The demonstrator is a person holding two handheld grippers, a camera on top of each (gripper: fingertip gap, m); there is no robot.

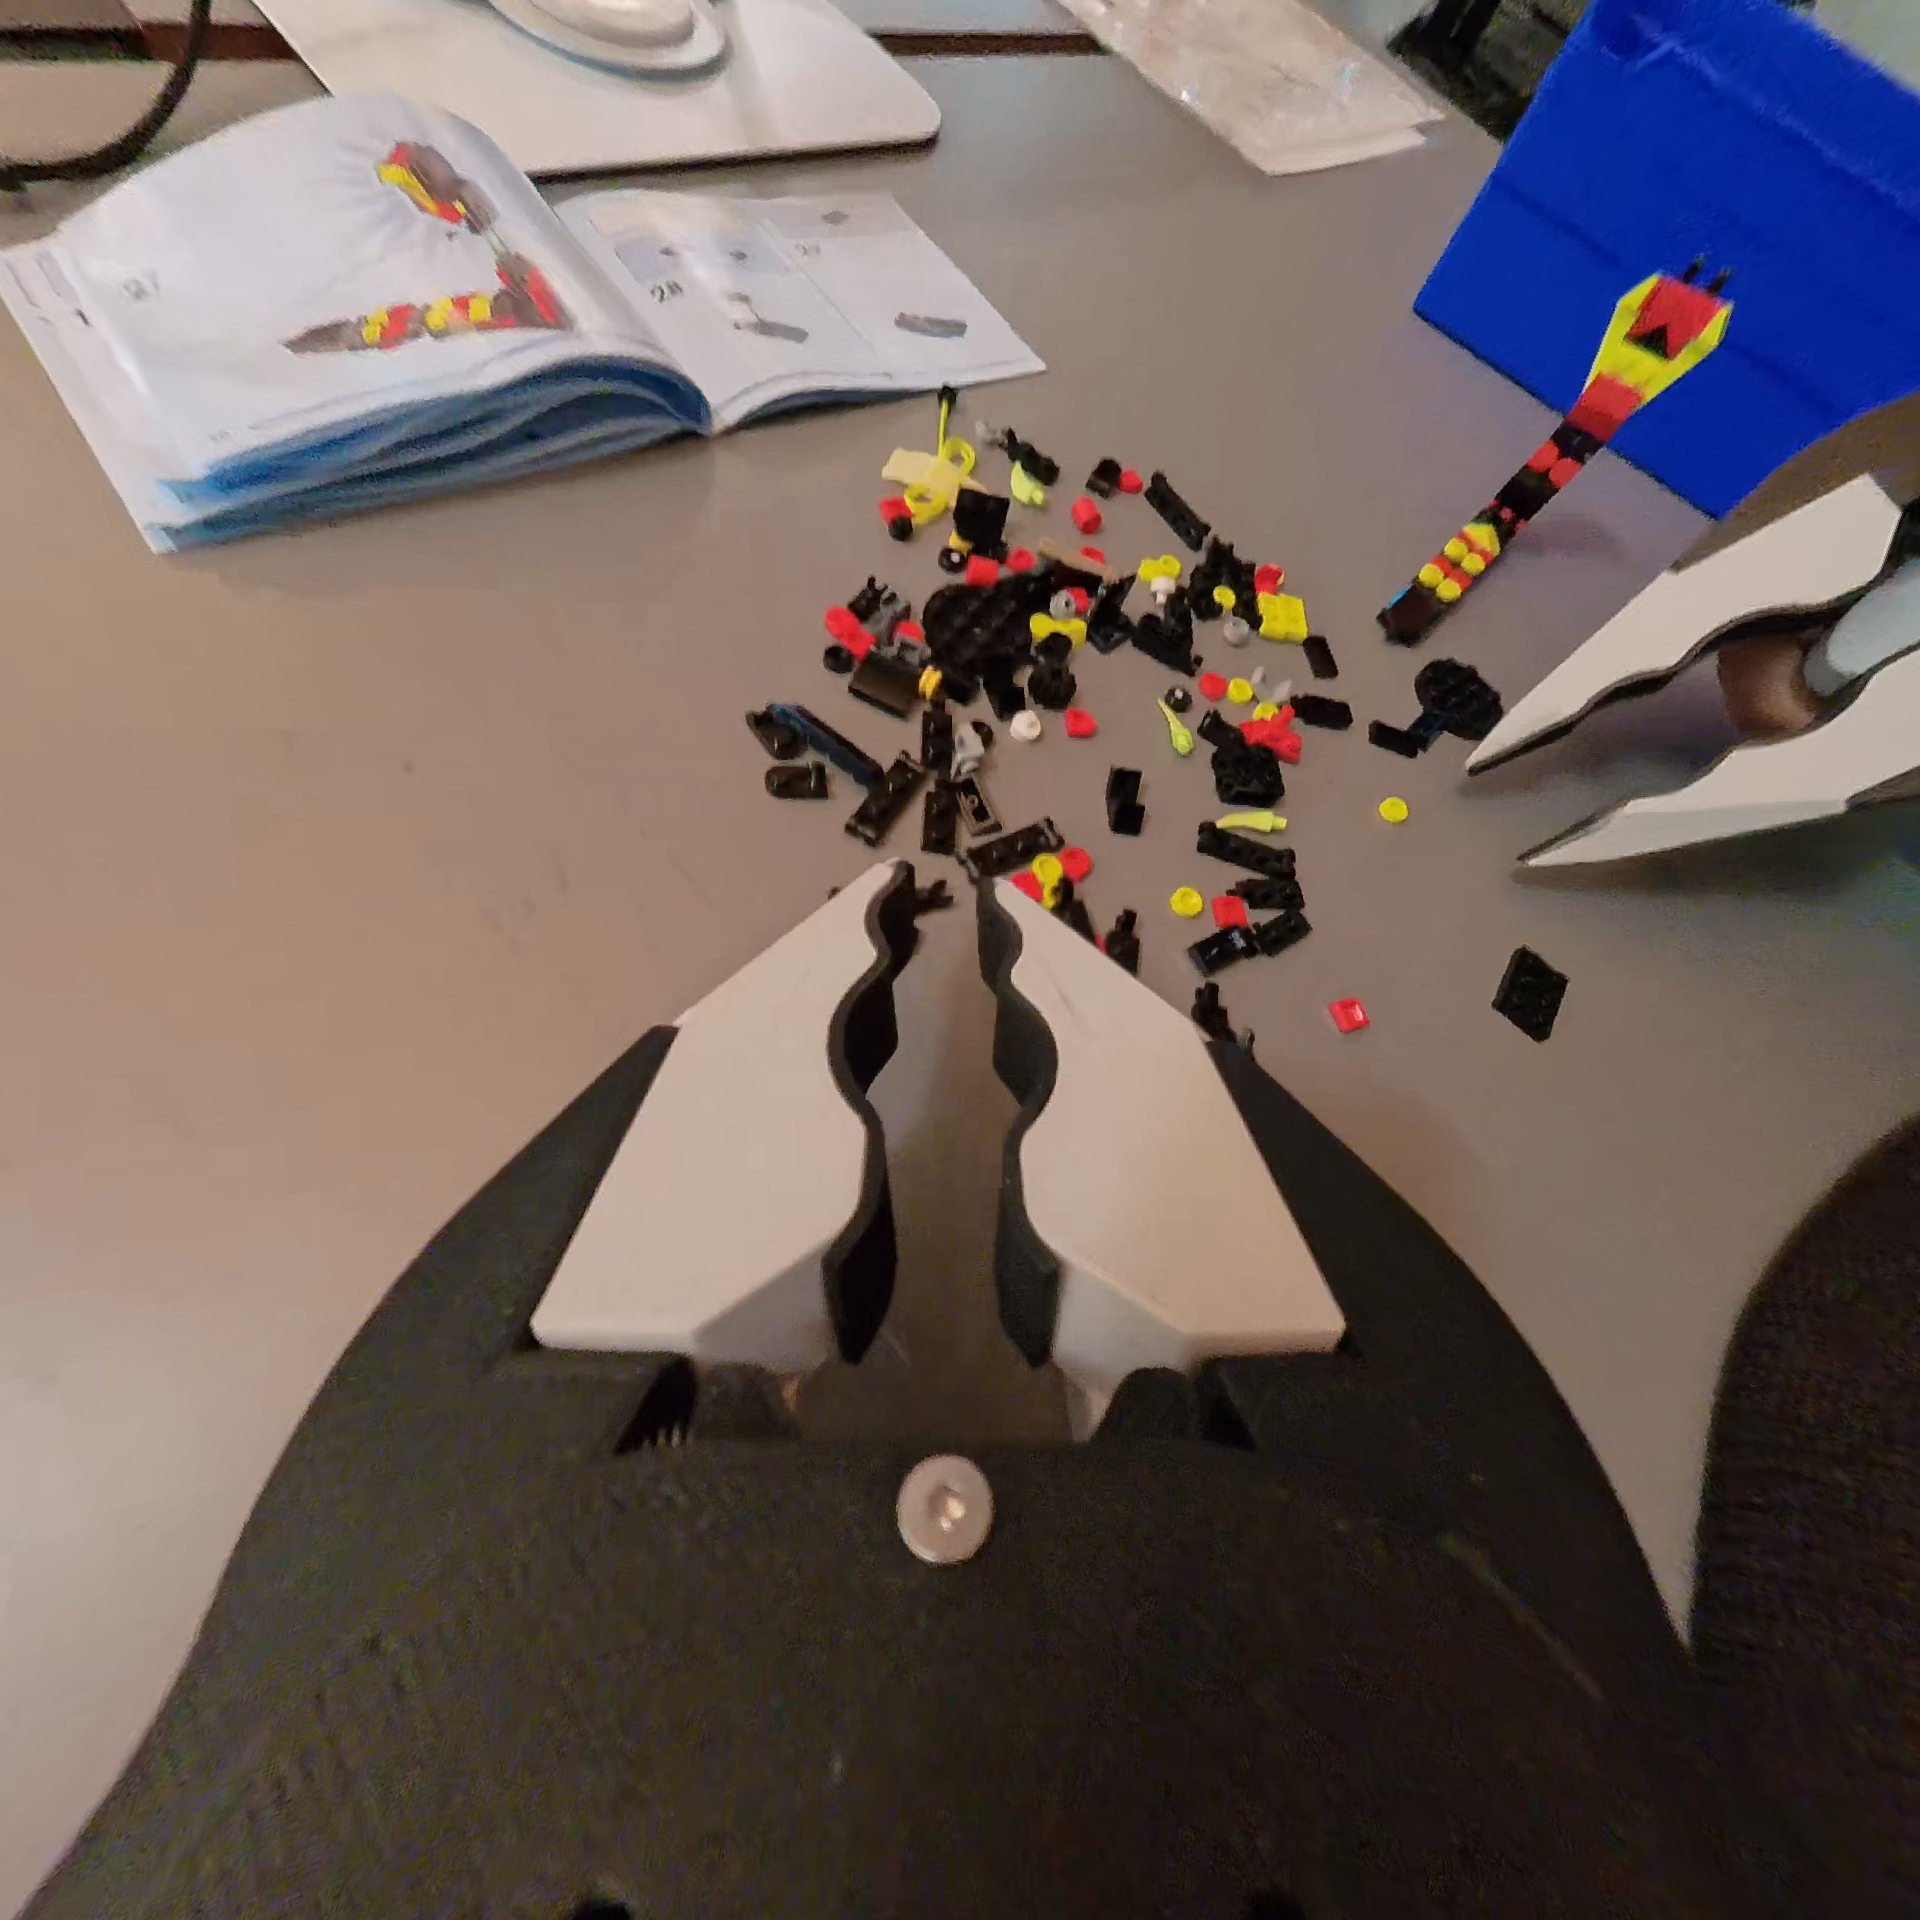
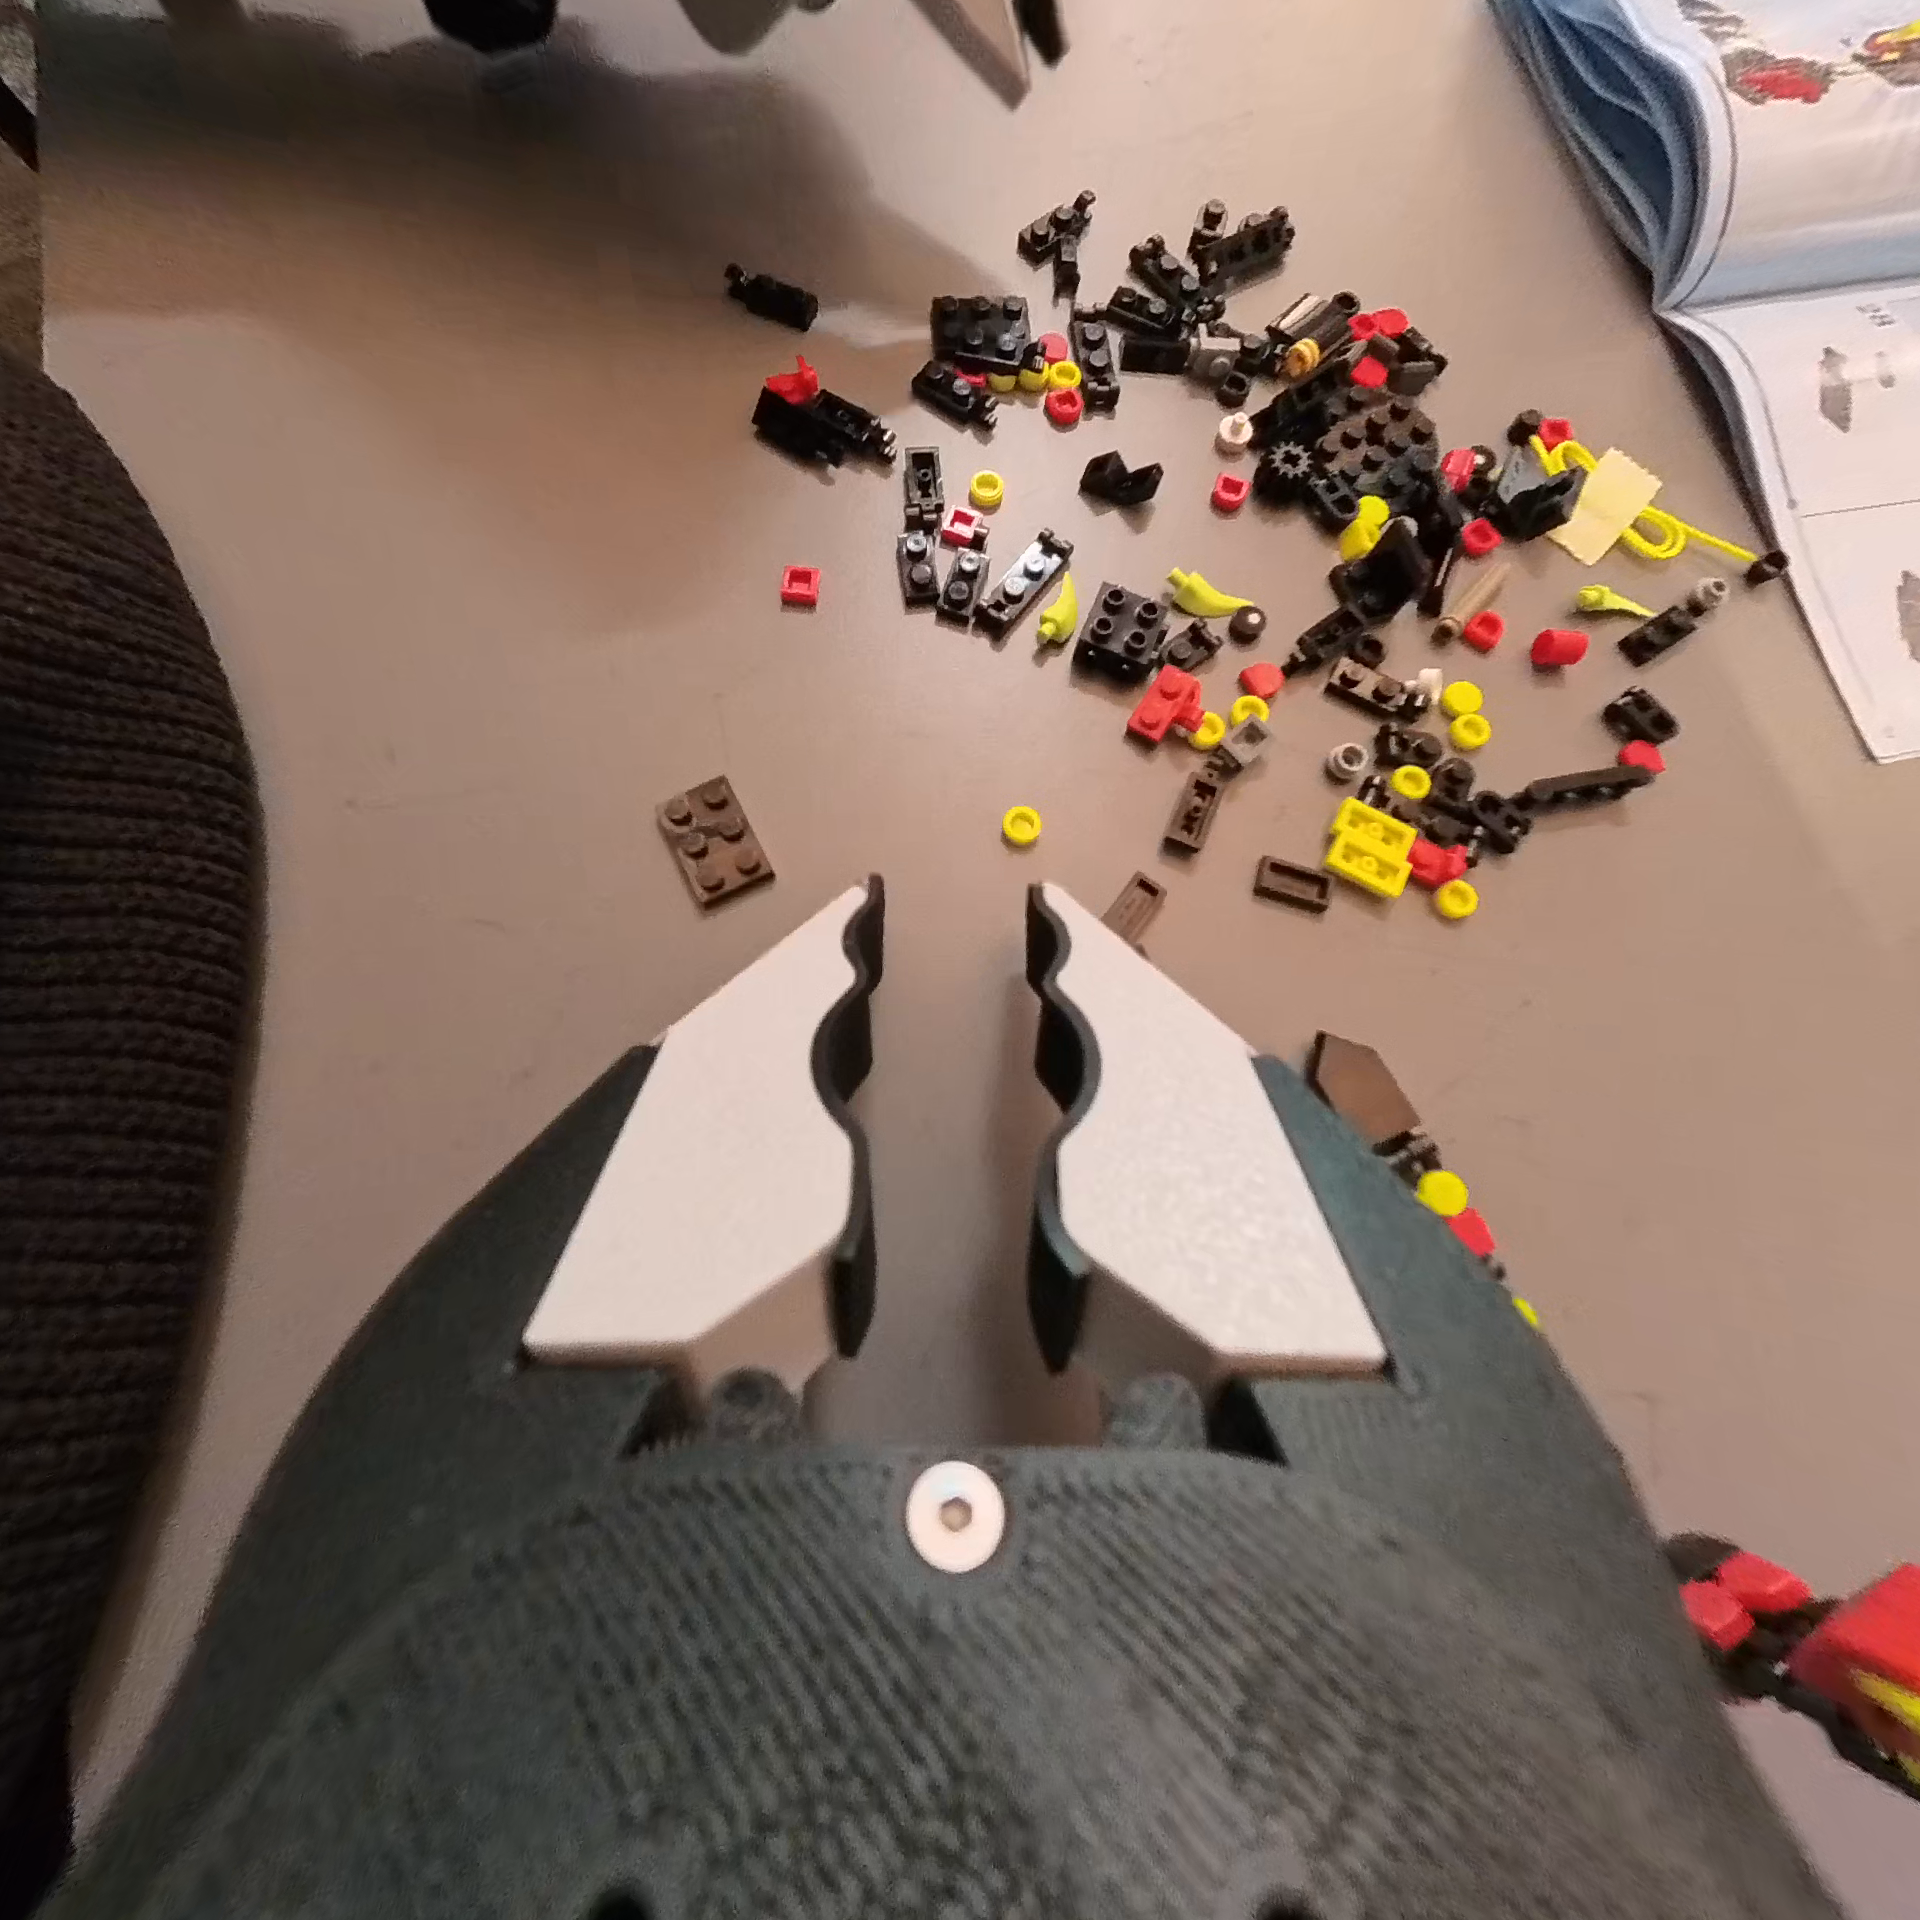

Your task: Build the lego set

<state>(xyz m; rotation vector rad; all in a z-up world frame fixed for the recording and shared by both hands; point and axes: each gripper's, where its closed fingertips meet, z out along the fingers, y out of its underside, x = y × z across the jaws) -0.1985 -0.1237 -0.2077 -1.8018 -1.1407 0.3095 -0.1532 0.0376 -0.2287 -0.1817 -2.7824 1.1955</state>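
Observation:
A pile of small black, red and yellow lego pieces (image 1: 1070, 675) lies on the grey table; it also shows in the right wrist view (image 2: 1247, 520). A long, partly built black, red and yellow model (image 1: 1558, 468) lies right of the pile, its head in front of a blue box (image 1: 1683, 187). My left gripper (image 1: 943, 883) is narrowly open and empty at the pile's near edge. My right gripper (image 2: 956, 899) is open and empty, beside a dark flat plate (image 2: 715, 842). It also shows at the right of the left wrist view (image 1: 1501, 812). The model (image 2: 1444, 1195) is partly hidden behind its right finger.
An open instruction booklet (image 1: 416, 301) lies behind the pile to the left and shows in the right wrist view (image 2: 1787, 156). A white flat base (image 1: 644, 104), a clear plastic bag (image 1: 1268, 83) and a black cable (image 1: 125, 135) are at the back. A dark knit sleeve (image 2: 104, 935) is beside my right gripper. Left tips to right tips: about 20 cm. The dark flat plate (image 2: 715, 842) is about 4 cm from my right fingertips. It turns up in the left wrist view (image 1: 1547, 980) as well.

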